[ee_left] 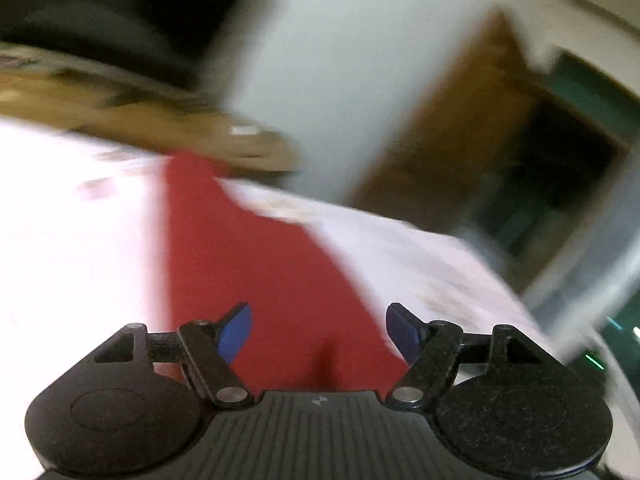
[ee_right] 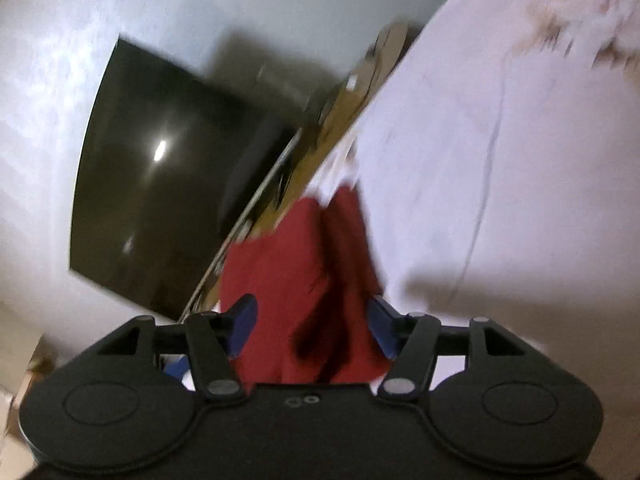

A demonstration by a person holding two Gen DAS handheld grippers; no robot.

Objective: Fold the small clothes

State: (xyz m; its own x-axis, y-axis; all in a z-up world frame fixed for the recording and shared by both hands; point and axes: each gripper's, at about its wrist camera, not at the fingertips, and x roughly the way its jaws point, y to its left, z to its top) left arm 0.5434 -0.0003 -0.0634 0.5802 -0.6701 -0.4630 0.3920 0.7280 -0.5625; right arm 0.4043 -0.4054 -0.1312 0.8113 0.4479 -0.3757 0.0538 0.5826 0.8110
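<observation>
The left tool (ee_left: 318, 332) is seen spread wide, nothing clamped; the red garment (ee_left: 256, 264) is spread just ahead of its fingers on white bedding (ee_left: 72, 240). The right tool (ee_right: 310, 328) is likewise held wide apart, the garment bunched ahead, ungripped.

Plain red garment (ee_left: 256, 264) on a white sheet (ee_left: 72, 248); blue fingers (ee_left: 236, 330).
</observation>
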